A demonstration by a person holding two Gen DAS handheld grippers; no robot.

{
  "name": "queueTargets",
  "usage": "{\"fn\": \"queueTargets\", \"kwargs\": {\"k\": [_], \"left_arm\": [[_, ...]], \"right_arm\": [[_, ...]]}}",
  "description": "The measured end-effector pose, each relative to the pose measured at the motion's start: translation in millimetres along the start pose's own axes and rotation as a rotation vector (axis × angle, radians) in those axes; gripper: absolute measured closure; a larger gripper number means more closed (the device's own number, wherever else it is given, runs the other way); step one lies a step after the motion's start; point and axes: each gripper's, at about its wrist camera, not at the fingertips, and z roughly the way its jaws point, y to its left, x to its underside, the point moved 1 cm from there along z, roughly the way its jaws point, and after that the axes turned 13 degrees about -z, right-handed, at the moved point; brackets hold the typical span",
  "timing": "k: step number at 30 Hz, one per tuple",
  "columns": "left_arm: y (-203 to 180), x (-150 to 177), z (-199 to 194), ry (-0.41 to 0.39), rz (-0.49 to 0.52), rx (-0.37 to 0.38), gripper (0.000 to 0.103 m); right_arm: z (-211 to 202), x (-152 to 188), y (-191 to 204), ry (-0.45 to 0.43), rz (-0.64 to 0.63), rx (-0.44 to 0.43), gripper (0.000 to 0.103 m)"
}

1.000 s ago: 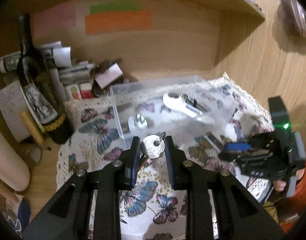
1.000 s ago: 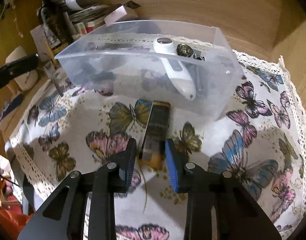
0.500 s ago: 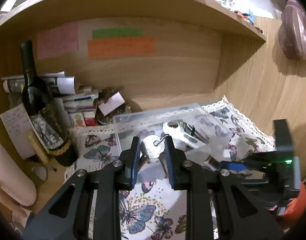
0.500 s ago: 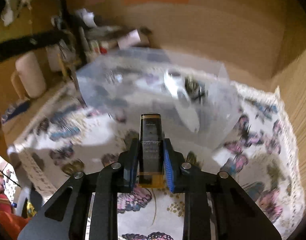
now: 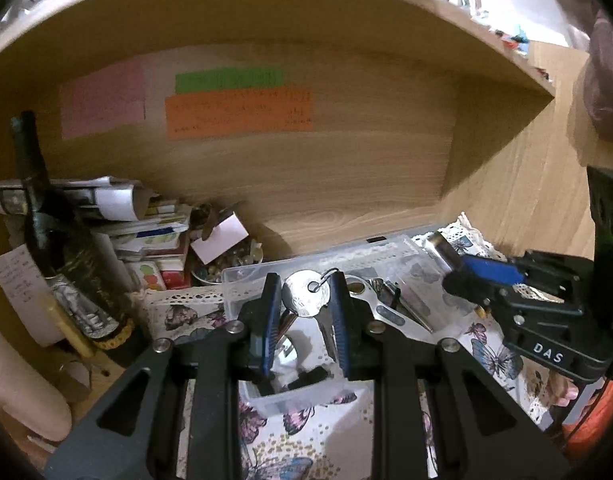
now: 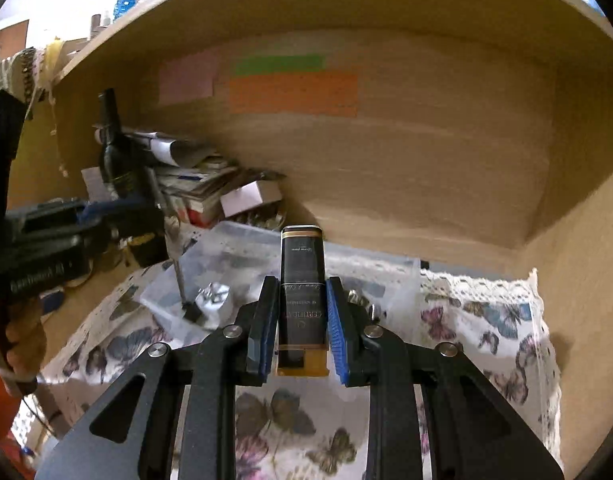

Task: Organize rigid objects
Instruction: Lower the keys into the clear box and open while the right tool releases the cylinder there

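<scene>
Left gripper (image 5: 305, 304) was clamped on a silver key (image 5: 306, 299), held up over the clear plastic bin (image 5: 242, 280). Right gripper (image 6: 301, 320) was squeezed shut on a black-and-gold box (image 6: 302, 280), raised w/ its far end over the bin's near wall. In the bin: a white-handled tool (image 5: 386, 312) lying flat, plus small metal bits, too blurry to ID. Bin sat on the butterfly cloth (image 6: 486, 320) covering the tabletop. Far left, a dark wine bottle (image 5: 54, 240) stood upright beside stacked papers (image 5: 138, 216).
</scene>
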Motion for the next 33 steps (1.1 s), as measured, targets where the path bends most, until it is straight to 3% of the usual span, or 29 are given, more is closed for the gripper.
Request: {"fn": "queueTargets", "kwargs": {"k": [11, 22, 30, 33], "left_arm": [[9, 21, 80, 0.2, -0.008, -0.027, 0.079], [5, 30, 101, 0.294, -0.016, -0.011, 0.079], [4, 17, 67, 0.212, -0.017, 0.009, 0.079], [0, 13, 45, 0.154, -0.009, 0.006, 0.075]], "right_arm": [[78, 7, -3, 0.152, 0.001, -0.071, 0.081], [105, 21, 5, 0.239, -0.021, -0.098, 0.081], [71, 10, 0, 0.166, -0.006, -0.091, 0.08], [42, 4, 1, 0.103, 0.001, -0.068, 0.072]]}}
